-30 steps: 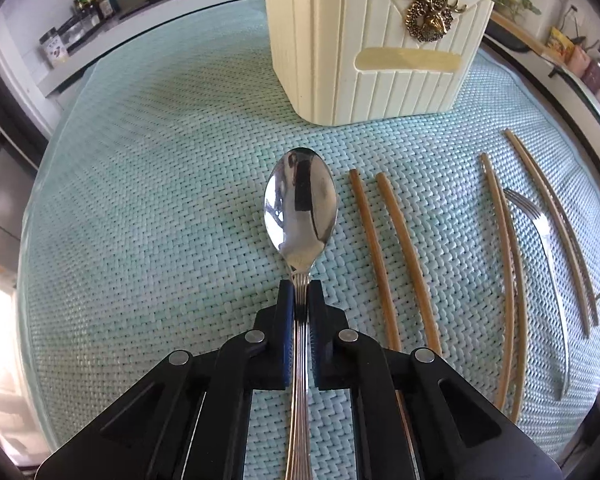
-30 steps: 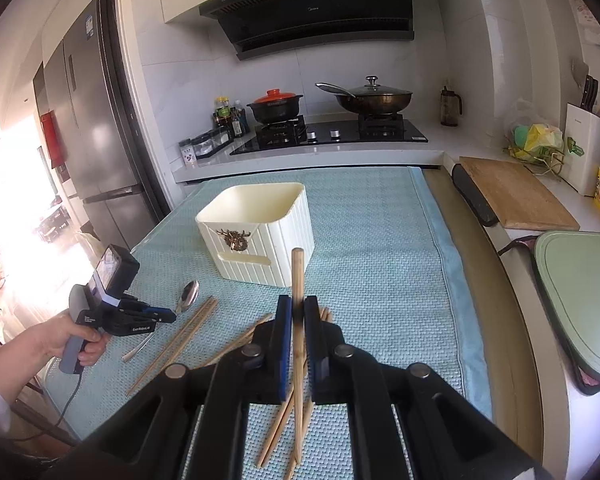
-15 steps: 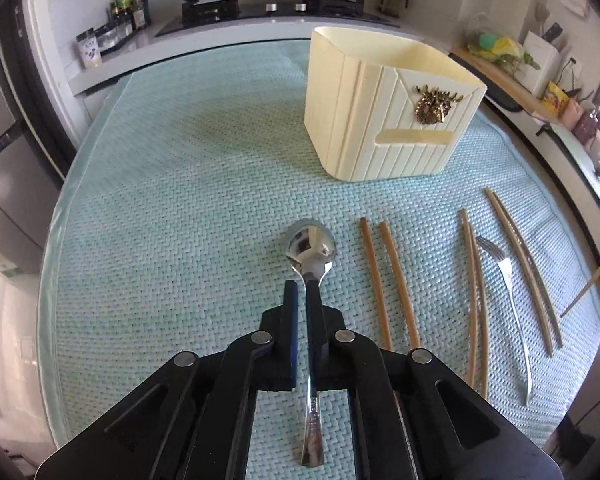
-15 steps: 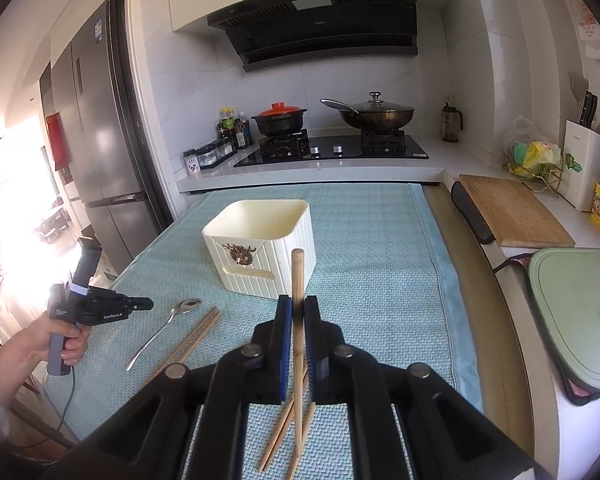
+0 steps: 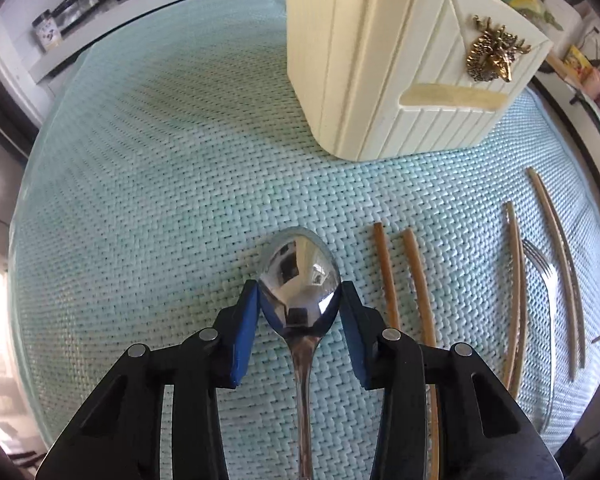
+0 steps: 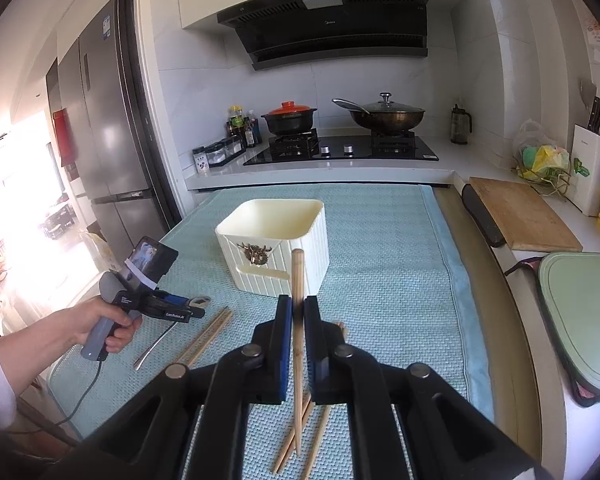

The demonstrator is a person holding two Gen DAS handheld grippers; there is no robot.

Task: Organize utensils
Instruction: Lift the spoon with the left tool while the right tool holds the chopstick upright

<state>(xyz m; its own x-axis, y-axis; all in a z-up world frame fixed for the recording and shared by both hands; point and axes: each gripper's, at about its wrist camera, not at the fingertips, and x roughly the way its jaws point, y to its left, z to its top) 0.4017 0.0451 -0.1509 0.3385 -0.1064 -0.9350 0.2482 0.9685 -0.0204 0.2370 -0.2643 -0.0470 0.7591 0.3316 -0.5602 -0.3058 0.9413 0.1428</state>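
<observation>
A steel spoon [image 5: 298,280] lies on the pale green woven mat [image 5: 160,200]. My left gripper [image 5: 299,300] points steeply down over it. Its jaws are opening, with the spoon's bowl between the blue pads [image 5: 244,332], which stand just at the bowl's edges. Up and to the right stands the cream utensil holder [image 5: 380,80] with a gold stag emblem. Chopsticks [image 5: 404,280] and a fork [image 5: 550,300] lie to the right of the spoon. In the right wrist view my right gripper [image 6: 296,320] is shut on one wooden chopstick [image 6: 298,276], which sticks up in front of the holder [image 6: 276,240].
A person's hand [image 6: 100,320] carries the left gripper [image 6: 192,308] at the mat's left edge, beside a chopstick pair [image 6: 210,334]. More chopsticks [image 6: 320,432] lie under the right gripper. A hob with pots [image 6: 340,148] is behind; a cutting board [image 6: 520,216] and green lid [image 6: 580,320] are right.
The left gripper drew back from the spoon, then came down again over its bowl with the jaws spread apart. The right gripper kept still with the chopstick in it.
</observation>
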